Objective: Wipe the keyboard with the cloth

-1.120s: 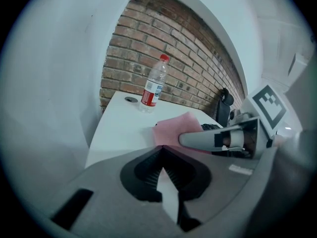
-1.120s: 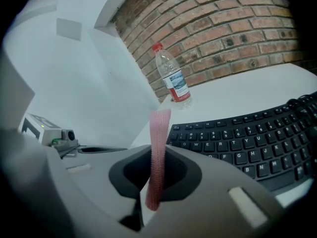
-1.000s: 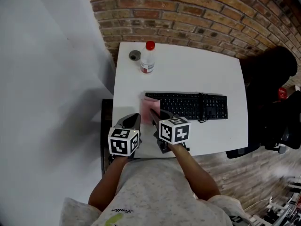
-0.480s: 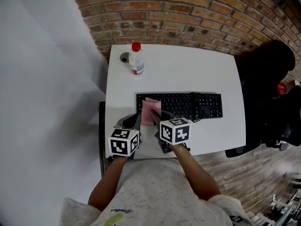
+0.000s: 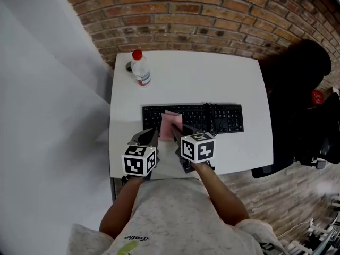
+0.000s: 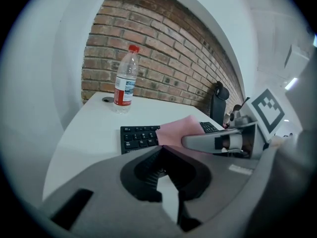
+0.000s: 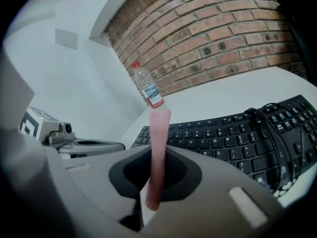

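On the white table (image 5: 234, 78), the right gripper (image 5: 174, 132) clamps the pink cloth (image 5: 171, 122) (held edge-on between its jaws) over the left end of the black keyboard (image 5: 226, 119). The left gripper (image 5: 150, 134) hovers just beside it, jaws together on nothing. A bottle (image 5: 140, 69) stands near the far left corner.

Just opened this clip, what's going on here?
A person works at a white table with a hand-held gripper in each hand. The right hand-held gripper is clamped on a pink cloth, holding it over the left part of the black keyboard. Whether the cloth touches the keys is unclear. The left hand-held gripper is shut and empty, just in front of the keyboard's left end. A bottle stands at the far left corner.
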The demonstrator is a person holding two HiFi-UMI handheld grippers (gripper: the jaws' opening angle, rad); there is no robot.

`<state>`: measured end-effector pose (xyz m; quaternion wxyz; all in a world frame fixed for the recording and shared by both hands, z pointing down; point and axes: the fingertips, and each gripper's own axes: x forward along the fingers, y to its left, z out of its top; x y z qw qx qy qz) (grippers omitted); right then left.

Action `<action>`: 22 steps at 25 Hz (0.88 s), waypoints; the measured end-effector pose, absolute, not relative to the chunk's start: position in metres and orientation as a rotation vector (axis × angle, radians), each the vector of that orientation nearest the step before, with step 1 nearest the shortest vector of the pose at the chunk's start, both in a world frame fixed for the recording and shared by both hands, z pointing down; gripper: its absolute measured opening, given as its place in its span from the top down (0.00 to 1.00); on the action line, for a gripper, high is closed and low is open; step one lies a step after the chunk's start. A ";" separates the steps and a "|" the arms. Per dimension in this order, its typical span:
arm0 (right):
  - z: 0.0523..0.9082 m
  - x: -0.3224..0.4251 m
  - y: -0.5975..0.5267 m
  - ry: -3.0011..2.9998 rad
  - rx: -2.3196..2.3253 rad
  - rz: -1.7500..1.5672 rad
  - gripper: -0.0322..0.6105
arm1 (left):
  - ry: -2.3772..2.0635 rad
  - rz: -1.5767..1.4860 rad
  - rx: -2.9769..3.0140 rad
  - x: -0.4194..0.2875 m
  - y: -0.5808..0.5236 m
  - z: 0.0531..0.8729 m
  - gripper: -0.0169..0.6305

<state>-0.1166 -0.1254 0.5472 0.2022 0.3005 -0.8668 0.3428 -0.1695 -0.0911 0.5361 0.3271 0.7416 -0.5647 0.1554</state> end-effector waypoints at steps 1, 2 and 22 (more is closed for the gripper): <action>0.547 -0.113 -0.126 -2.420 0.840 0.958 0.91 | -1.478 0.408 1.943 -0.166 -0.092 0.536 0.98; 0.548 -0.109 -0.127 -2.420 0.842 0.959 0.91 | -1.478 0.409 1.944 -0.162 -0.092 0.536 0.98; 0.550 -0.032 -0.144 -2.419 0.913 0.985 0.91 | -1.457 0.443 1.985 -0.092 -0.108 0.532 0.98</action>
